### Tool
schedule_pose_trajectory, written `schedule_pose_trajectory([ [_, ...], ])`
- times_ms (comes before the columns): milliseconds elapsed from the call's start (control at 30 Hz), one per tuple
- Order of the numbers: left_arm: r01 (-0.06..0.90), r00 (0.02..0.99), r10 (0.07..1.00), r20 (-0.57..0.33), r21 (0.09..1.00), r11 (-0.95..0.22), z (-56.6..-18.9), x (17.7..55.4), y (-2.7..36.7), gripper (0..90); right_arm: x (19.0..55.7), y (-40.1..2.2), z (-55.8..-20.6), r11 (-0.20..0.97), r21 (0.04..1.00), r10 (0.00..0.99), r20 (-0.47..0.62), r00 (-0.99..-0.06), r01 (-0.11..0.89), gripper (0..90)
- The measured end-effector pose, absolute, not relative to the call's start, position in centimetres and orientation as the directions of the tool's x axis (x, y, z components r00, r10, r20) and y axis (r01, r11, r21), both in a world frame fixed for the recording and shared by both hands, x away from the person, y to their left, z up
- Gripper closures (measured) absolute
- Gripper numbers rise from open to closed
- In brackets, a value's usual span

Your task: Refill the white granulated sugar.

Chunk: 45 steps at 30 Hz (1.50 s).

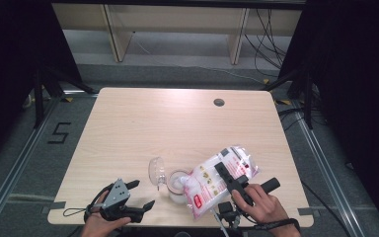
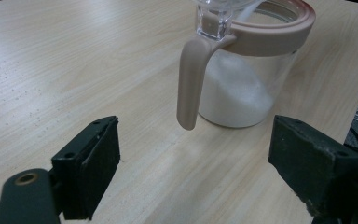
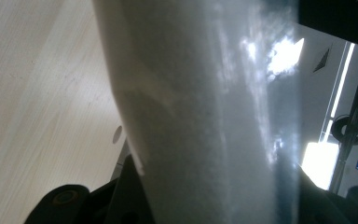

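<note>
The right tool (image 1: pixel 233 183), at the lower right of the high view, is clamped on a clear plastic bag (image 1: pixel 217 181) of white powder with red labels. The bag is tilted — its lower corner points down into the open jar (image 1: pixel 177 186) at the lower middle of the frame. In the right tool view the bag's pale side (image 3: pixel 200 116) sits between the jaws.

The left tool (image 1: pixel 137 195), at the lower left, rests on the desk (image 1: pixel 168 123) with its jaws wide and nothing between them, just short of the jar (image 2: pixel 247 70) — clear, part-filled with white powder, with a beige rim and handle (image 2: pixel 189 84). Its clear lid (image 1: pixel 156 170) stands flipped open.
</note>
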<state>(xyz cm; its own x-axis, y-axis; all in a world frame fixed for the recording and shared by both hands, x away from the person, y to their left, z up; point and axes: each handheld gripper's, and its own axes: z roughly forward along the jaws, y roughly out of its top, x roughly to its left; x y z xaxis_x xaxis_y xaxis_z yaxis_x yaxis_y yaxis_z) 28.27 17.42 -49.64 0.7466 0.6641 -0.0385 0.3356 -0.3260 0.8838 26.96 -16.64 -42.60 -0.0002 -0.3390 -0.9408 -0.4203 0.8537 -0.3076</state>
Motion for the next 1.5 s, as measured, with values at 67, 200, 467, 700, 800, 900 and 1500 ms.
schedule_pose_trajectory([
  [67, 0.336, 0.746, 0.665, -0.041, 0.885, -0.323, -49.6, 28.3, 17.4, 16.1, 27.0, -16.7, -42.7, 0.866, -0.288, -0.325, -0.945, -0.022, -0.409, 69.9],
  [200, 0.334, 0.747, 0.663, -0.037, 0.884, -0.327, -49.6, 28.3, 17.4, 16.1, 27.1, -16.8, -42.5, 0.858, -0.307, -0.336, -0.942, 0.0, -0.411, 69.9],
  [467, 0.335, 0.743, 0.668, -0.037, 0.885, -0.324, -49.5, 28.3, 17.4, 16.1, 27.0, -17.5, -42.2, 0.864, -0.311, -0.337, -0.942, 0.004, -0.395, 69.9],
  [700, 0.339, 0.744, 0.666, -0.045, 0.885, -0.319, -49.6, 28.3, 17.4, 16.1, 26.9, -17.4, -42.2, 0.854, -0.33, -0.356, -0.934, 0.012, -0.403, 70.0],
  [800, 0.333, 0.745, 0.666, -0.034, 0.884, -0.328, -49.5, 28.3, 17.4, 16.1, 26.7, -17.1, -42.4, 0.857, -0.32, -0.35, -0.937, -0.001, -0.404, 70.0],
  [900, 0.337, 0.747, 0.664, -0.041, 0.884, -0.325, -49.6, 28.3, 17.4, 16.1, 26.5, -16.9, -42.6, 0.866, -0.299, -0.327, -0.945, -0.002, -0.4, 70.0],
  [1500, 0.335, 0.747, 0.664, -0.04, 0.885, -0.323, -49.7, 28.3, 17.3, 16.1, 26.6, -16.8, -42.7, 0.863, -0.321, -0.349, -0.937, -0.002, -0.389, 70.1],
])
